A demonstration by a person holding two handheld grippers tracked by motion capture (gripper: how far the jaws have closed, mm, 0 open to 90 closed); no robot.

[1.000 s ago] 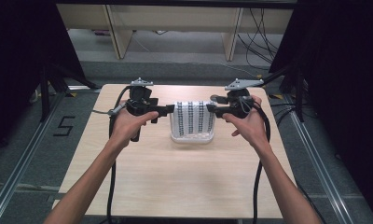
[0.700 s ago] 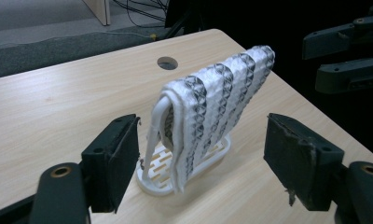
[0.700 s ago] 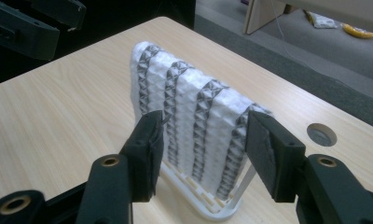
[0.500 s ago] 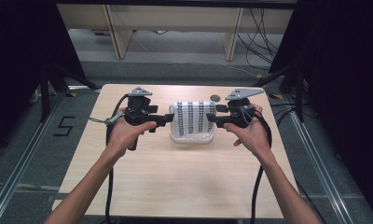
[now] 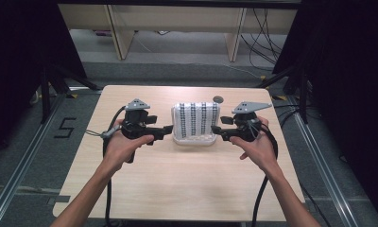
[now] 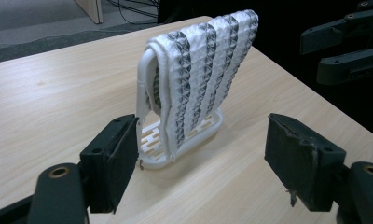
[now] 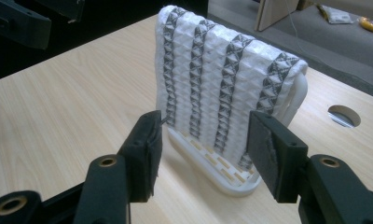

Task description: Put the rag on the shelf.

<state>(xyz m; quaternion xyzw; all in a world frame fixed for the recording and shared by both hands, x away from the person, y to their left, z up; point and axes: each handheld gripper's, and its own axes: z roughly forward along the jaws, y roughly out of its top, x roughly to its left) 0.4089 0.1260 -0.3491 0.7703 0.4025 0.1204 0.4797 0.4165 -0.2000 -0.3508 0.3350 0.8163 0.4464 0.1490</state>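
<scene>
A white cloth with dark grey patterned stripes (image 5: 195, 118) hangs over a white plastic rack (image 5: 194, 140) in the middle of the wooden table (image 5: 177, 179). My left gripper (image 5: 167, 130) is level at the rack's left side, jaws open and empty. In the left gripper view the cloth (image 6: 203, 79) and rack (image 6: 149, 161) stand just beyond my open left gripper (image 6: 203, 158). My right gripper (image 5: 216, 129) is at the rack's right side, also open. In the right gripper view the cloth (image 7: 222, 79) stands just past the open right gripper (image 7: 203, 144), not touched.
A round cable hole (image 5: 218, 99) lies in the table behind the rack, also the hole (image 7: 344, 115) in the right gripper view. Dark curtains flank the table. Desk legs and cables stand on the floor beyond the far edge. Bare tabletop lies in front of the rack.
Both hands have come down and toward the near side, so the grippers now sit level with the rack on either side. The rack and cloth have not moved.
</scene>
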